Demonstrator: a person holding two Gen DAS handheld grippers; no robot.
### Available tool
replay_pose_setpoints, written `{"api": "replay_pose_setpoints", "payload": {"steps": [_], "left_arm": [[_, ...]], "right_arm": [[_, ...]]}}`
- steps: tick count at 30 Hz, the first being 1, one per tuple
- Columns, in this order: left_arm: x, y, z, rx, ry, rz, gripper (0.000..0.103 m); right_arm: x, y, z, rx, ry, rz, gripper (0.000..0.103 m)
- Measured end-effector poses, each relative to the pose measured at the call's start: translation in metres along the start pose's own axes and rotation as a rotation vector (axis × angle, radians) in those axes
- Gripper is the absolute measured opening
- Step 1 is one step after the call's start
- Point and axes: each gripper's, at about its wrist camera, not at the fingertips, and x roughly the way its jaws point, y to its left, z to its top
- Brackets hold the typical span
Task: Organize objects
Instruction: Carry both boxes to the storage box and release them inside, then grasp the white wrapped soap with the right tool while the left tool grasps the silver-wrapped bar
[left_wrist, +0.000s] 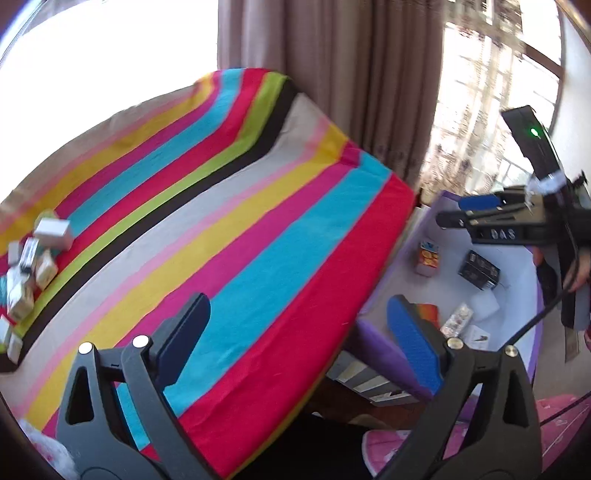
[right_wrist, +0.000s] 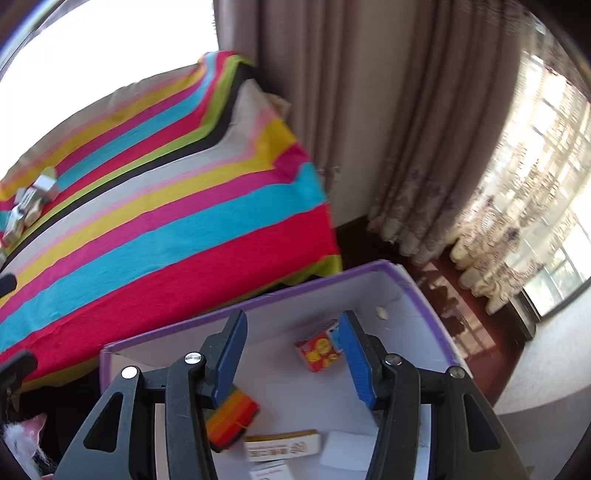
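A purple-rimmed white box (right_wrist: 295, 291) stands on the floor beside a table with a striped cloth (left_wrist: 229, 229). In the box lie several small packs: a red one (right_wrist: 317, 350), an orange striped one (right_wrist: 232, 417) and white ones (right_wrist: 280, 445). My right gripper (right_wrist: 291, 354) is open and empty, just above the box. It also shows in the left wrist view (left_wrist: 465, 210). My left gripper (left_wrist: 295, 332) is open and empty above the table's near corner. A pile of small boxes (left_wrist: 33, 258) sits at the table's far left.
Brown curtains (right_wrist: 369, 110) hang behind the table. A bright window (right_wrist: 554, 184) is at the right. Grey carpet (right_wrist: 546, 369) lies to the right of the box. Pink fabric (left_wrist: 554, 417) lies on the floor below the box.
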Motion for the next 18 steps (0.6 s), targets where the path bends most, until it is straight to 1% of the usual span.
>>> {"api": "replay_pose_setpoints", "payload": {"steps": [2, 4, 5, 6, 7, 8, 9, 10, 13, 15, 18], "left_arm": [[-0.011, 0.050, -0.017, -0.100, -0.002, 0.090, 0.103], [-0.023, 0.100, -0.034, -0.224, 0.022, 0.240, 0.103], [-0.034, 0.126, -0.044, -0.303, 0.021, 0.258, 0.103], [-0.046, 0.152, -0.054, -0.394, 0.001, 0.239, 0.103], [-0.058, 0.178, -0.066, -0.490, -0.029, 0.222, 0.103], [-0.070, 0.201, -0.078, -0.578, -0.061, 0.229, 0.103], [-0.080, 0.224, -0.089, -0.653, -0.085, 0.266, 0.103], [-0.087, 0.245, -0.099, -0.710, -0.092, 0.326, 0.103], [-0.091, 0.300, -0.129, -0.829, -0.048, 0.513, 0.103], [-0.089, 0.322, -0.147, -0.867, -0.026, 0.588, 0.103], [-0.083, 0.335, -0.164, -0.857, 0.005, 0.664, 0.103]], "right_arm": [[0.014, 0.051, 0.004, -0.107, 0.012, 0.065, 0.054], [0.027, 0.102, 0.010, -0.200, 0.031, 0.154, 0.054], [0.032, 0.128, 0.014, -0.248, 0.034, 0.212, 0.054], [0.036, 0.152, 0.018, -0.297, 0.028, 0.250, 0.054], [0.040, 0.178, 0.022, -0.349, 0.017, 0.265, 0.054], [0.044, 0.201, 0.027, -0.397, 0.005, 0.278, 0.054], [0.049, 0.224, 0.033, -0.441, -0.006, 0.296, 0.054], [0.054, 0.248, 0.039, -0.476, -0.013, 0.316, 0.055], [0.076, 0.314, 0.058, -0.532, 0.016, 0.381, 0.056], [0.095, 0.352, 0.069, -0.543, 0.049, 0.414, 0.056], [0.119, 0.404, 0.084, -0.558, 0.065, 0.435, 0.056]]}}
